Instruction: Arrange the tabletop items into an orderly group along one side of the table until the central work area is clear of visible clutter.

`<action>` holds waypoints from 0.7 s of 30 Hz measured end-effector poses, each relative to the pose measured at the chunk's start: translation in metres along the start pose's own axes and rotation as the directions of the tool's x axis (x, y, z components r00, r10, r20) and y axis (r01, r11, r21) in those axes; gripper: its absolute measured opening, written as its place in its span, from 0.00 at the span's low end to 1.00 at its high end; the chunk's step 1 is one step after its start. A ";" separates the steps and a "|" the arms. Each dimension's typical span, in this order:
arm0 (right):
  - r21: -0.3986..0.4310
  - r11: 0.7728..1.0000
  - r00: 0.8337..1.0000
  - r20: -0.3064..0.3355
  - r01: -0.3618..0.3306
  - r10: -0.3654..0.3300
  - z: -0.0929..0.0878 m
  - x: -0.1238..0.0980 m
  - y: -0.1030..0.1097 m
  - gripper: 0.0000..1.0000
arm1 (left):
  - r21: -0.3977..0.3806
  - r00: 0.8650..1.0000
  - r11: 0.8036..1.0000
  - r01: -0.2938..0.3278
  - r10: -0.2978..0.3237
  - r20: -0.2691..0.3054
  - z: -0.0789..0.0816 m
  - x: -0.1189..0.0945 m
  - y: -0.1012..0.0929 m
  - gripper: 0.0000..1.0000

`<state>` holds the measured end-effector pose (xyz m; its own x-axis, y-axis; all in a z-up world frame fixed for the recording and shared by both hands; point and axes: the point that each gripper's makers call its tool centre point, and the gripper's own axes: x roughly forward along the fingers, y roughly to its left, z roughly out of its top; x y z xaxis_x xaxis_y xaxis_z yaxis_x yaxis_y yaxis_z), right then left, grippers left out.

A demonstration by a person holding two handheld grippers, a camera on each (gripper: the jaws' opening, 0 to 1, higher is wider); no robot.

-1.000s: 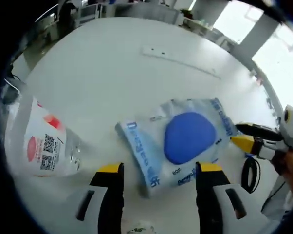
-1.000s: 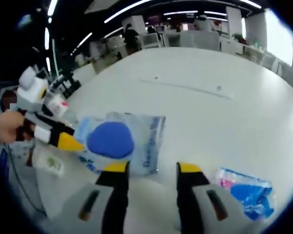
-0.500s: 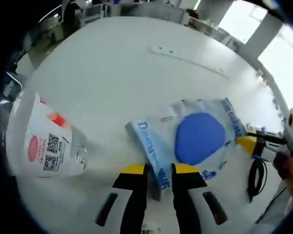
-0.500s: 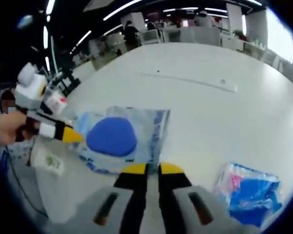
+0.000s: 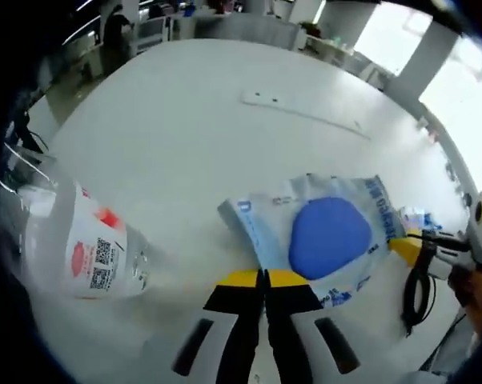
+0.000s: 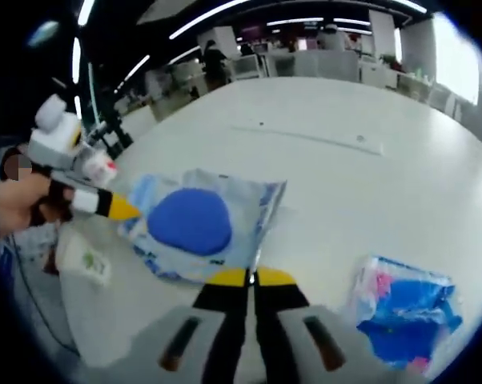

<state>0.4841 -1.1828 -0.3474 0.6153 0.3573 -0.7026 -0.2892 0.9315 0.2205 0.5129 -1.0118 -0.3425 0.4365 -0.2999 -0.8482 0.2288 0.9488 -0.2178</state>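
Note:
A clear packet with blue print and a round blue pad inside (image 5: 329, 236) lies on the white table (image 5: 169, 136). My left gripper (image 5: 265, 278) is shut on its near edge. In the right gripper view the same packet (image 6: 189, 224) lies ahead, and my right gripper (image 6: 251, 278) is shut on the edge nearest to it. The right gripper's yellow tip (image 5: 405, 246) meets the packet's right side in the left gripper view. The left gripper (image 6: 121, 210), held by a hand, meets the packet's left side in the right gripper view.
A clear bottle with a white QR-code label (image 5: 89, 256) lies left of my left gripper. A second blue and pink packet (image 6: 401, 308) sits right of my right gripper. A small white packet (image 6: 85, 262), a black cable (image 5: 413, 292) and a long flat strip (image 5: 305, 112) are also here.
Both grippers went from open to shut, each closing on an opposite edge of the blue-pad packet. Both views have shifted slightly.

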 end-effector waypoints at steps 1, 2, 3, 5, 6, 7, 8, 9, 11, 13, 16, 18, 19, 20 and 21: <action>0.004 1.000 1.000 0.006 0.003 -0.003 0.001 -0.002 0.000 0.00 | 0.008 1.000 1.000 0.004 -0.004 0.006 0.002 -0.002 -0.002 0.00; 0.012 1.000 1.000 0.016 0.007 -0.007 0.002 -0.004 -0.001 0.00 | 0.010 1.000 1.000 0.006 -0.006 0.009 0.003 -0.003 -0.003 0.00; 0.020 1.000 1.000 0.025 0.011 -0.012 0.003 -0.006 -0.001 0.00 | 0.013 1.000 1.000 0.011 -0.011 0.014 0.004 -0.005 -0.005 0.00; 0.033 0.999 0.999 0.045 0.025 -0.026 0.004 -0.012 -0.003 0.00 | 0.021 0.999 1.000 0.023 -0.023 0.022 0.007 -0.006 -0.009 0.00; 0.042 0.999 0.998 0.053 0.028 -0.030 0.003 -0.013 -0.005 0.00 | 0.025 0.999 0.999 0.025 -0.025 0.024 0.008 -0.007 -0.010 0.00; 0.044 0.999 0.998 0.057 0.031 -0.034 0.003 -0.015 -0.004 0.00 | 0.033 0.999 0.999 0.029 -0.030 0.027 0.010 -0.008 -0.013 0.00; 0.048 0.998 0.997 0.060 0.036 -0.039 0.001 -0.018 -0.005 0.00 | 0.038 0.999 0.999 0.032 -0.033 0.029 0.011 -0.008 -0.015 0.00; 0.052 0.998 0.997 0.062 0.038 -0.042 0.000 -0.019 -0.006 0.00 | 0.043 0.999 0.998 0.034 -0.036 0.030 0.012 -0.008 -0.016 0.00; 0.077 0.996 0.997 0.066 0.038 -0.043 -0.003 -0.021 -0.008 0.00 | 0.055 0.999 0.998 0.039 -0.041 0.035 0.014 -0.009 -0.020 0.00; 0.093 0.995 0.996 0.070 0.039 -0.046 -0.007 -0.025 -0.008 0.00 | 0.066 0.998 0.997 0.045 -0.047 0.040 0.015 -0.010 -0.023 0.00; 0.103 0.994 0.996 0.068 0.046 -0.053 -0.011 -0.030 -0.010 0.00 | 0.084 0.997 0.995 0.060 -0.064 0.042 0.016 -0.010 -0.030 0.00; 0.110 0.992 0.996 0.067 0.053 -0.061 -0.014 -0.033 -0.012 0.00 | 0.094 0.997 0.993 0.069 -0.073 0.039 0.015 -0.009 -0.035 0.00; 0.119 0.991 0.996 0.067 0.056 -0.064 -0.015 -0.035 -0.014 0.00 | 0.097 0.996 0.993 0.073 -0.077 0.038 0.014 -0.008 -0.037 0.00; 0.126 0.990 0.995 0.068 0.058 -0.067 -0.016 -0.036 -0.015 0.00 | 0.100 0.996 0.992 0.074 -0.078 0.038 0.014 -0.008 -0.039 0.00; 0.137 0.989 0.995 0.067 0.061 -0.071 -0.017 -0.036 -0.018 0.00 | 0.102 0.996 0.992 0.079 -0.083 0.035 0.013 -0.007 -0.040 0.00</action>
<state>0.4547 -1.2139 -0.3371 0.6820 0.2942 -0.6696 -0.1477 0.9521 0.2678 0.5120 -1.0495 -0.3215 0.4464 -0.3805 -0.8099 0.3496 0.9073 -0.2335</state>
